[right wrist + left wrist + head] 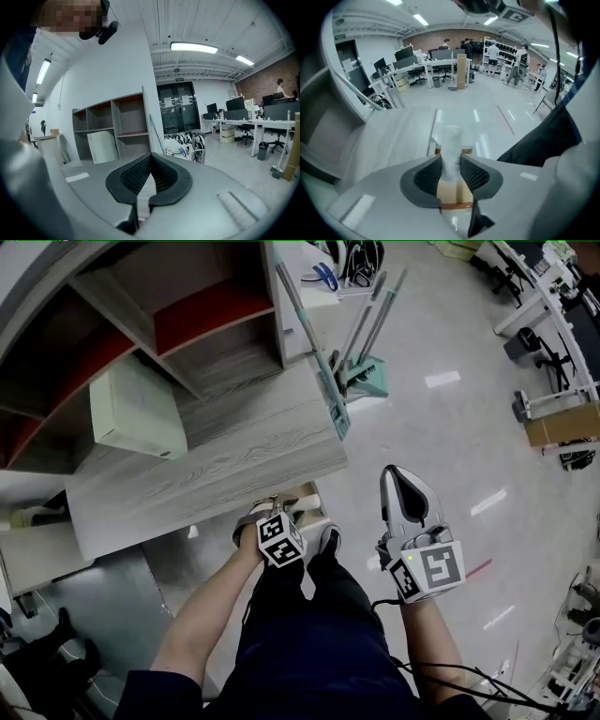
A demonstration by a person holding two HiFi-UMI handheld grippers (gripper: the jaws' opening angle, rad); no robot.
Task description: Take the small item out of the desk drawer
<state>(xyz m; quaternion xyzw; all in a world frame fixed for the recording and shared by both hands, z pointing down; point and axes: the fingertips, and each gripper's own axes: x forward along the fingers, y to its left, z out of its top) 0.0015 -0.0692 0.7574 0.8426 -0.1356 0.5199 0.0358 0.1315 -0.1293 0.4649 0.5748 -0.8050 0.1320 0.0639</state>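
My left gripper [266, 511] [451, 161] points steeply down over the open desk drawer [307, 495], at the front edge of the wood-grain desk [216, 474]. Its black pads are shut on a small white cylindrical item [452, 140], which stands up out of the jaws. The drawer's wooden inside [453, 193] shows below the item. In the head view the item itself is hidden by the gripper. My right gripper [397, 474] [150, 159] hangs to the right over the floor, pointing roughly level, shut with nothing in it.
A shelf unit [187, 315] rises at the back of the desk, with a pale box [136, 411] standing on the desktop. A green broom and dustpan [361, 371] lean by the desk's right end. Office desks and chairs [544, 296] stand far right.
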